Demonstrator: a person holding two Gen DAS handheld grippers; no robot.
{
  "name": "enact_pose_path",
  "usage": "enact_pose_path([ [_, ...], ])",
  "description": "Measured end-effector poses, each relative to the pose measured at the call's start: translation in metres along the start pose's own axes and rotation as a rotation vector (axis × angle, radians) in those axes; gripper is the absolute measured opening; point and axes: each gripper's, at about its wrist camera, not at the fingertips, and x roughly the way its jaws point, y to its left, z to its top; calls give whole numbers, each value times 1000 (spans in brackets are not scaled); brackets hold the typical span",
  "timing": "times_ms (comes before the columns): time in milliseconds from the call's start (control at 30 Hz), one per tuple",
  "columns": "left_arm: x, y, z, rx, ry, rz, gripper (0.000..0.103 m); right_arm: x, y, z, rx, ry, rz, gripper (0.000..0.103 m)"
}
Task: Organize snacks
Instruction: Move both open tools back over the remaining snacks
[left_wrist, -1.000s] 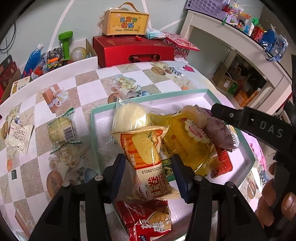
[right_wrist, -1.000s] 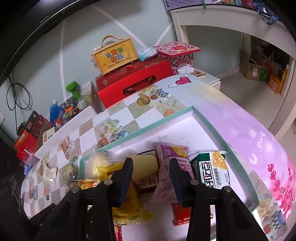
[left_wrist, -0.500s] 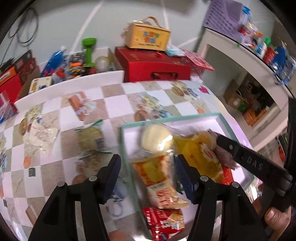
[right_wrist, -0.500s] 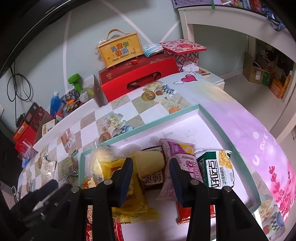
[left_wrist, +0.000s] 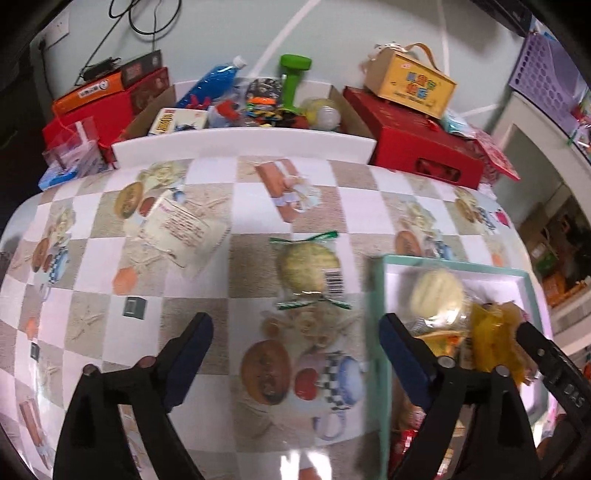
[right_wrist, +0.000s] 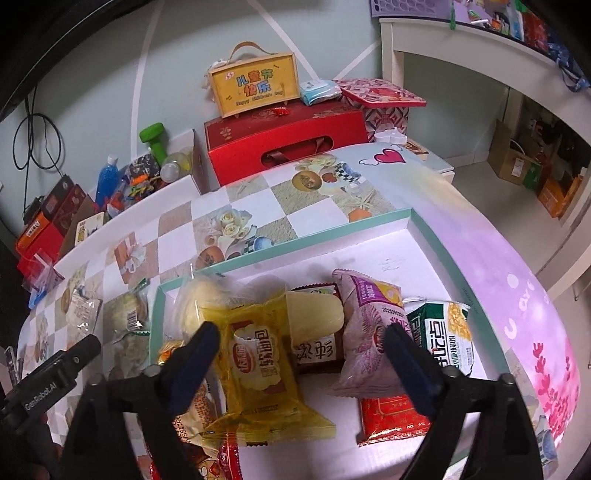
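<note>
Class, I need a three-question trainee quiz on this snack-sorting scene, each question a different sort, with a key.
1. True or false: the left gripper holds a snack.
2. How many wrapped snacks lie on the checked cloth outside the tray: A one, B two, C four?
3. In the tray, which packet lies right of the purple packet?

Key
1. False: both grippers have just been opening, nothing between the fingers.
2. B: the round cake and the white packet.
3. The green packet.
</note>
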Motion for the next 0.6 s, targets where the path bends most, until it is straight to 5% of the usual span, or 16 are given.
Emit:
enact_pose_path([
  [133,1,2,0,-4,-8,21,99,2,-1,-1,6,8,-1,103],
  [600,3,4,-1,-16,0,35,99,5,-3,-3,15,35,-21,103],
])
